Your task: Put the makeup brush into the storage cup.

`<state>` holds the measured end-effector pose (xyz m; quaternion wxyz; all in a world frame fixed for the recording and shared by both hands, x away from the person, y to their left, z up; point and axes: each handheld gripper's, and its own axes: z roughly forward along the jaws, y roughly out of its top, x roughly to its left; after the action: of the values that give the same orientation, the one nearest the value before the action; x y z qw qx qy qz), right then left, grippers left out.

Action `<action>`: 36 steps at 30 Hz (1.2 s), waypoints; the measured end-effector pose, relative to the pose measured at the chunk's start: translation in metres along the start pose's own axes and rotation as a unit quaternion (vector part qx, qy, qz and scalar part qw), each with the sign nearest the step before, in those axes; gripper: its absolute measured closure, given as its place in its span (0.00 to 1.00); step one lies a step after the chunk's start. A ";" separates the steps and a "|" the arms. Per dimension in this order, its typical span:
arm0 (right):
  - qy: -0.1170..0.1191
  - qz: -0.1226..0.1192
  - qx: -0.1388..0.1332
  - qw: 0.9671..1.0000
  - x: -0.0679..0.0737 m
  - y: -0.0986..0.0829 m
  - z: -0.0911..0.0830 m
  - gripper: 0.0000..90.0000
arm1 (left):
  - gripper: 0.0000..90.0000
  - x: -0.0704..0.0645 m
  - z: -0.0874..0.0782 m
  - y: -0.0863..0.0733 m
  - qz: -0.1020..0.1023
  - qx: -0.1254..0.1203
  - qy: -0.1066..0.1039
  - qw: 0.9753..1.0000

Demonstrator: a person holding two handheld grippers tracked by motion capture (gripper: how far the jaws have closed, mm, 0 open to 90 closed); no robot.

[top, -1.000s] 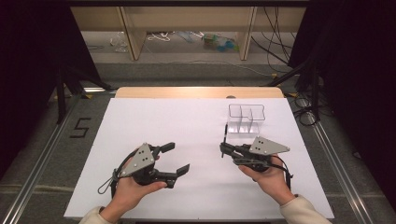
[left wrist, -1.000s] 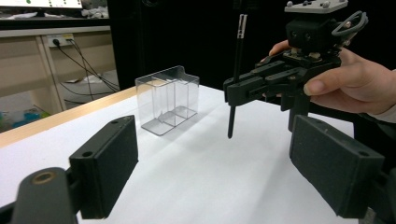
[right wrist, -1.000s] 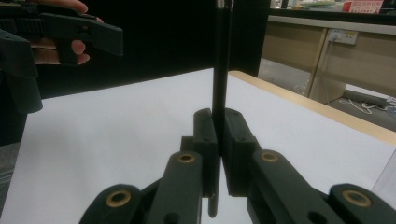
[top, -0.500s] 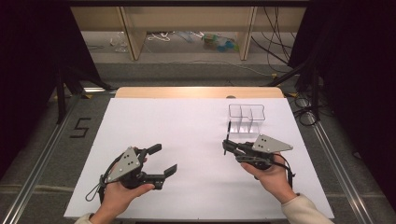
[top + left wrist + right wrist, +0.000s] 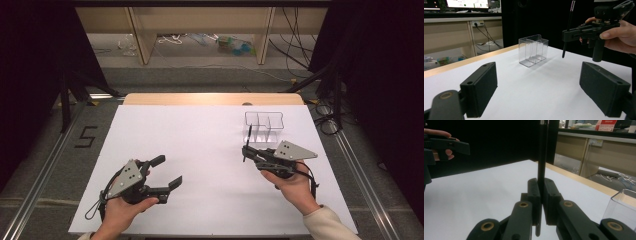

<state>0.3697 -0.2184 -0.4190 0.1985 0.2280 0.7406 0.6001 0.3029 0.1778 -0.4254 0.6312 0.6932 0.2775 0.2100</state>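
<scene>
A thin black stick (image 5: 246, 143) stands upright, pinched in my right gripper (image 5: 246, 151), just in front of a clear divided box (image 5: 263, 127) at the table's right. In the right gripper view the jaws are shut on the stick (image 5: 542, 157), which runs up and down past them. My left gripper (image 5: 168, 171) hovers open at the front left with nothing between its fingers. In the left gripper view the wide-apart jaws frame the clear box (image 5: 533, 51), with the right gripper (image 5: 566, 33) and its stick (image 5: 568, 27) beyond.
A white sheet (image 5: 200, 145) covers the table, with a wooden edge (image 5: 210, 98) at the far side. Metal rails run along the floor on both sides. A corner of the clear box (image 5: 624, 207) sits close to the right jaws.
My left gripper has drifted left and a little toward the person, still open. The right gripper has held the stick nearly in place.
</scene>
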 end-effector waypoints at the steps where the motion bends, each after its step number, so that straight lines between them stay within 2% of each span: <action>1: 0.000 0.000 -0.005 1.000 0.000 0.000 0.000 0.95 | 0.17 0.000 -0.001 0.000 0.000 0.001 0.001 1.000; 3: 0.002 0.001 0.004 1.000 -0.002 0.001 -0.001 0.95 | 0.17 0.001 -0.002 -0.001 0.000 0.000 0.004 1.000; 6: -0.003 0.000 -0.005 1.000 -0.003 0.002 0.001 0.95 | 0.17 0.002 -0.005 -0.002 -0.003 0.000 0.007 1.000; 11: -0.007 -0.001 -0.004 1.000 -0.007 0.004 0.002 0.95 | 0.17 0.004 -0.007 -0.003 -0.004 0.000 0.012 1.000; 20: -0.016 -0.003 -0.010 1.000 -0.013 0.008 0.004 0.95 | 0.17 0.004 -0.006 -0.004 -0.005 0.001 0.012 1.000; 21: -0.017 0.008 -0.007 1.000 -0.011 0.008 0.004 0.95 | 0.17 0.003 -0.006 -0.004 -0.007 0.001 0.013 1.000; 22: -0.017 0.008 -0.007 1.000 -0.013 0.009 0.004 0.95 | 0.17 0.004 -0.006 -0.004 -0.007 0.001 0.013 1.000; 24: -0.023 -0.002 -0.009 1.000 -0.015 0.010 0.004 0.95 | 0.17 0.004 -0.006 -0.005 -0.007 0.001 0.012 1.000; 27: -0.025 -0.001 -0.013 1.000 -0.017 0.011 0.004 0.95 | 0.17 0.004 -0.006 -0.005 -0.007 0.001 0.012 1.000; 31: -0.023 0.009 -0.004 1.000 -0.017 0.012 0.003 0.95 | 0.17 0.003 -0.006 -0.005 -0.007 0.002 0.011 1.000; 33: -0.022 0.005 -0.002 1.000 -0.019 0.012 0.002 0.95 | 0.17 0.004 -0.006 -0.005 -0.006 0.002 0.012 1.000; 36: -0.032 0.007 -0.010 0.999 -0.022 0.013 0.002 0.95 | 0.17 0.004 -0.006 -0.005 -0.004 0.003 0.012 1.000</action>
<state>0.3898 -0.2271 -0.4062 0.2203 0.2501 0.7260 0.6015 0.3016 0.1850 -0.4299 0.6268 0.6911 0.2885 0.2151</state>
